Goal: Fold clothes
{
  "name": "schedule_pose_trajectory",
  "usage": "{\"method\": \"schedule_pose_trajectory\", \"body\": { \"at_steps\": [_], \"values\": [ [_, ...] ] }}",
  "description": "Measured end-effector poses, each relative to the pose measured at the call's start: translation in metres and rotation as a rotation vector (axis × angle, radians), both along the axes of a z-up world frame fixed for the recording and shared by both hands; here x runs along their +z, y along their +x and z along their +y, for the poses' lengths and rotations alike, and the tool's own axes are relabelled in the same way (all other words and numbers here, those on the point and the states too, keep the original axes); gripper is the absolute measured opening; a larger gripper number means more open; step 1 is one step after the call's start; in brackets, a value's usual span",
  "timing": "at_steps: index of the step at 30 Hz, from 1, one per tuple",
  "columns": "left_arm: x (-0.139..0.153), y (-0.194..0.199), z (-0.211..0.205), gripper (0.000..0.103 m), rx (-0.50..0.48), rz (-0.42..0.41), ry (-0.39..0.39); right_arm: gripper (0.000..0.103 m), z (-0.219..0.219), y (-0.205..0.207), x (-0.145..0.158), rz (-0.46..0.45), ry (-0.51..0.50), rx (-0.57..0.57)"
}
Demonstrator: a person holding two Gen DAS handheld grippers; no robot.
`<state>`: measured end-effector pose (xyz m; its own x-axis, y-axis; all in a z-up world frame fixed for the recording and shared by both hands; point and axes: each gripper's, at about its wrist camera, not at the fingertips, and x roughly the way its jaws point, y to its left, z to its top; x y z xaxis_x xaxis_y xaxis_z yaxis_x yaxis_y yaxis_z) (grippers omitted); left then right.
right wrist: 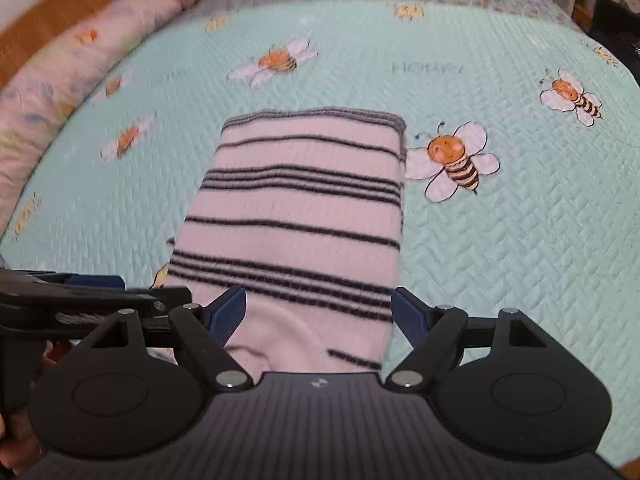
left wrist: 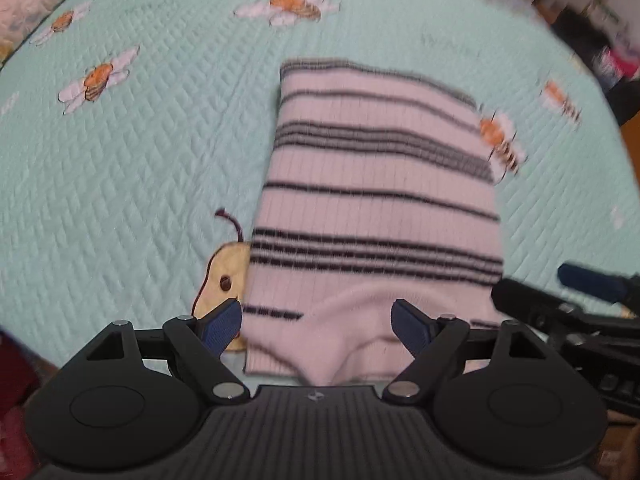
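Your left gripper (left wrist: pixel 318 326) and right gripper (right wrist: pixel 318 314) hover with jaws spread, empty, over the sweater (left wrist: pixel 372 208), folded long. It's soft, light knit; pinch its 6 o'clock corners.

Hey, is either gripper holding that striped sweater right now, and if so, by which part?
Neither. The left gripper and the right gripper both stand open over the near end of the folded sweater, gripping nothing.
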<state>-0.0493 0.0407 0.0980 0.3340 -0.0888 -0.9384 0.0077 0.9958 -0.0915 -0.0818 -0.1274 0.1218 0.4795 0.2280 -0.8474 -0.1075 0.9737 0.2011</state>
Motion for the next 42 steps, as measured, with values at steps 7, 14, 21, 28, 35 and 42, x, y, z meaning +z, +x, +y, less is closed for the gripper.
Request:
{"method": "schedule_pose_trajectory", "body": {
  "at_steps": [7,14,21,28,35,42],
  "values": [
    [-0.007,0.006,0.005,0.085,0.027,0.135,0.003,0.080,0.012,0.014,0.007,0.073,-0.110,-0.012],
    [-0.010,0.010,0.003,0.084,0.047,0.167,0.001,0.080,0.016,0.021,-0.005,0.149,-0.142,-0.012],
    [-0.015,0.016,0.005,0.084,0.061,0.190,-0.002,0.080,0.017,0.026,-0.006,0.158,-0.147,-0.018],
    [-0.015,0.017,0.003,0.084,0.060,0.184,0.011,0.080,0.016,0.030,-0.006,0.160,-0.133,-0.027],
    [-0.014,0.016,0.003,0.084,0.056,0.170,0.038,0.080,0.016,0.030,-0.005,0.157,-0.128,-0.022],
    [-0.009,0.015,0.003,0.084,0.048,0.143,0.073,0.080,0.017,0.028,-0.004,0.148,-0.131,-0.020]
  ]
}}
